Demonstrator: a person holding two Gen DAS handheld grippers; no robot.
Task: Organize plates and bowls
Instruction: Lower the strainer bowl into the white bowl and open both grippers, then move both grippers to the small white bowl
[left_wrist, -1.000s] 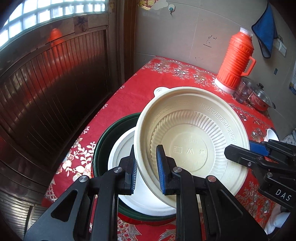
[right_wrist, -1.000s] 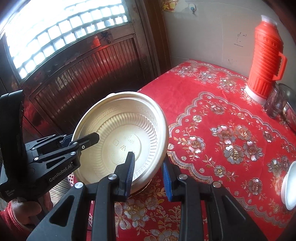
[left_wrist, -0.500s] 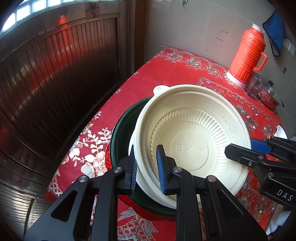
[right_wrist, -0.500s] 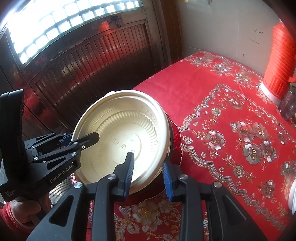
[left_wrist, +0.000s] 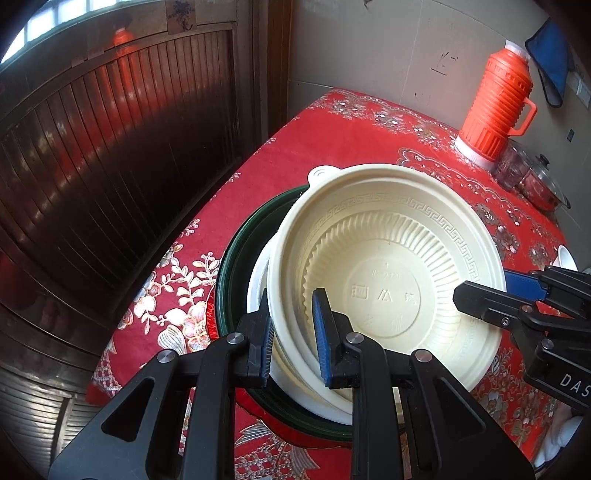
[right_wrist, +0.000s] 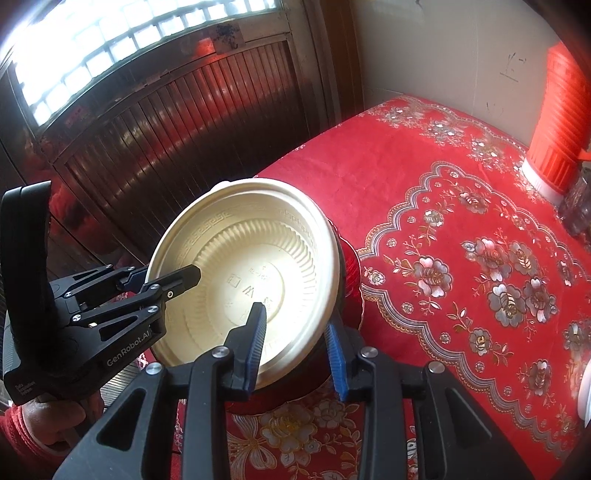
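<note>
A cream ribbed bowl (left_wrist: 384, 273) sits low over a white dish (left_wrist: 258, 280) inside a dark green plate (left_wrist: 236, 258) near the table's left corner. My left gripper (left_wrist: 291, 325) straddles the bowl's near rim, jaws a little apart, one finger inside and one outside. My right gripper (right_wrist: 295, 347) straddles the bowl's (right_wrist: 251, 273) right rim with its jaws wider apart and a gap at the rim. Each gripper shows in the other's view, the right (left_wrist: 480, 295) and the left (right_wrist: 162, 277).
The table has a red floral cloth (right_wrist: 461, 258). An orange thermos (left_wrist: 495, 107), a glass jar (left_wrist: 511, 168) and a lidded glass pot (left_wrist: 543, 184) stand at the back right by the wall. A white dish (left_wrist: 567, 256) lies at the right edge. Dark wooden panelling (left_wrist: 110, 147) lies left.
The cream bowl has come down onto the stack of white dish and green plate. My right gripper's jaws have opened wider around the rim.
</note>
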